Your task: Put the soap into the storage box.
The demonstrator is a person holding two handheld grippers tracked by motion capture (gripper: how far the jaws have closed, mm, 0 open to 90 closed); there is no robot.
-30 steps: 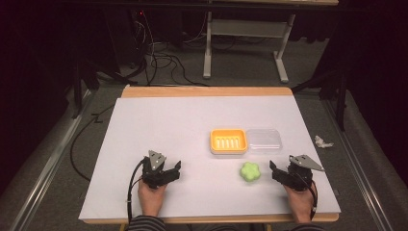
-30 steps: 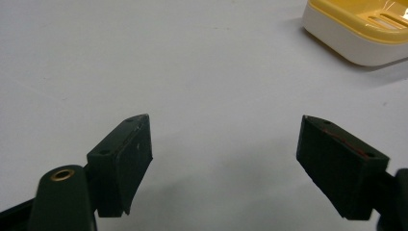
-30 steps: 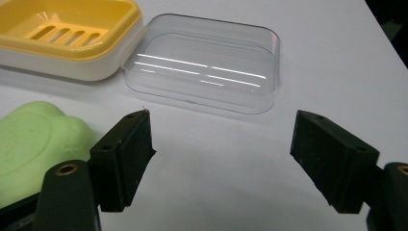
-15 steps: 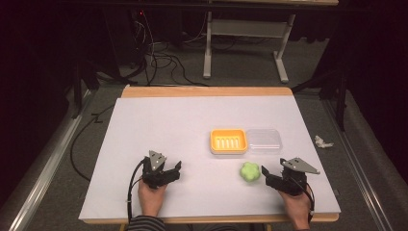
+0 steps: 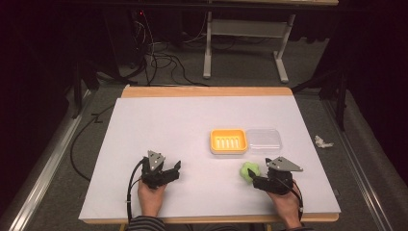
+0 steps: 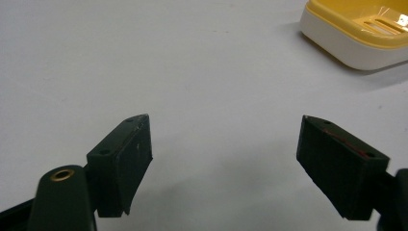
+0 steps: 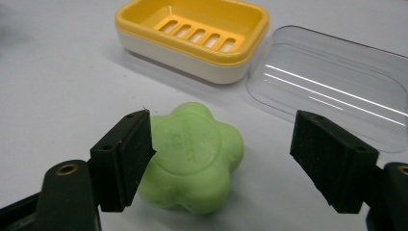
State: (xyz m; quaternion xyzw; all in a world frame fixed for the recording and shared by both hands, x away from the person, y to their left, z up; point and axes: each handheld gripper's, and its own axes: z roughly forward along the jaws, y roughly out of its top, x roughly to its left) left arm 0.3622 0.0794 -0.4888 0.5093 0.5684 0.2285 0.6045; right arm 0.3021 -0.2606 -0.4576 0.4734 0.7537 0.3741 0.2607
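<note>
**Green soap between the spread jaws of the right tool**

Green and flower-shaped, the soap bar [image 7: 195, 154] lies flat on the white table [image 5: 163, 130], just in front of the yellow soap dish [image 7: 192, 36] and the clear lid [image 7: 332, 79] beside it. The right tool [image 7: 219, 154] is released, its jaws wide apart on either side of the bar. In the right gripper view the bar sits closer to the left-hand jaw, which is at or just against its edge; whether they touch cannot be told. The other jaw stands well clear. From the high view the soap [image 5: 250, 171] sits at the tip of the right tool [image 5: 254, 179]. The left tool [image 6: 223, 159] is also released, over bare table, well apart from the soap.
</note>
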